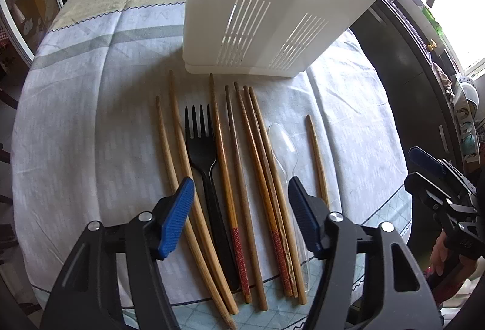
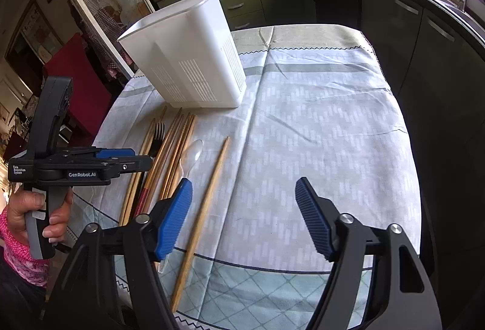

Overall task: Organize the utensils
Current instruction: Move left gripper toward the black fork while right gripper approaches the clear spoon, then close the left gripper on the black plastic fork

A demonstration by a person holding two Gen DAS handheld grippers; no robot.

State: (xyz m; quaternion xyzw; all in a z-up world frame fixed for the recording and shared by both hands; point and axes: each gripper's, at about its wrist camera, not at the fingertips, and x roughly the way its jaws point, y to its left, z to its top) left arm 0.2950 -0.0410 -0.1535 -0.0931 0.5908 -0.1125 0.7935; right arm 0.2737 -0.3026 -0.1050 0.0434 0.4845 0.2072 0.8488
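Note:
A white slotted utensil holder (image 1: 257,11) stands at the back of the table; it also shows in the right wrist view (image 2: 194,57). In front of it lie several wooden chopsticks (image 1: 242,160), a black plastic fork (image 1: 206,166) and a clear plastic spoon (image 1: 283,145). One chopstick (image 1: 316,157) lies apart on the right, also in the right wrist view (image 2: 203,217). My left gripper (image 1: 241,196) is open and empty above the utensils' handles. My right gripper (image 2: 244,196) is open and empty, just right of the lone chopstick.
The table wears a pale patterned cloth (image 2: 318,123) with its front edge near me. Dark kitchen cabinets (image 2: 379,14) run behind and to the right. The left gripper (image 2: 118,163) and the hand holding it show at the left of the right wrist view.

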